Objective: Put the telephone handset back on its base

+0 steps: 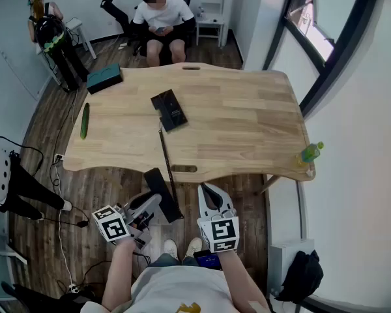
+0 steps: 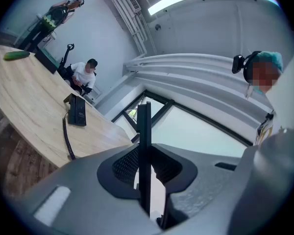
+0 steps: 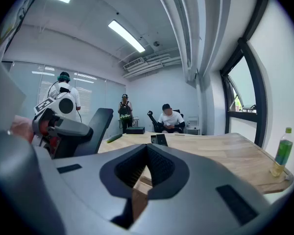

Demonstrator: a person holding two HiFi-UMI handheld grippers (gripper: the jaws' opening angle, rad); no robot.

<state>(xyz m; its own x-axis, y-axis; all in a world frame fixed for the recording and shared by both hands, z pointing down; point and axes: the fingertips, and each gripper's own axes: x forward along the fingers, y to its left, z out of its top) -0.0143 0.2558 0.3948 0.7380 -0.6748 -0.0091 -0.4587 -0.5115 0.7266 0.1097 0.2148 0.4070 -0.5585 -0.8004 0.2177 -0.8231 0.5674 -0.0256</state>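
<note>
You are facing the wide pale wooden worktop [image 1: 247,116], and it is carrying the whole job. The flat black telephone base [image 1: 169,109] is lying on it left of the middle, turned at a slant, well apart from the near edge.

You are holding the black slab-shaped telephone handset [image 1: 163,193] off the worktop, out over the floor just in front of the near edge and a long way from its base. Your left claw [image 2: 144,148] is clamping it. The left gripper view is showing the handset edge-on, standing upright between the two pads. Your right claw [image 3: 147,148] is hovering to the right of it with its tips drawn together and nothing between them.

The thin black coiled cord [image 1: 164,152] is running from the base across the wood and over the near edge to the handset.

I am judging the handset to be light, rigid plastic with smooth faces that could slide in the pads. The springy cord will probably be tugging at one end as you move. A hold around the middle of the handle is likely serving you best, leaving both ends free to drop into the cradle.
</note>
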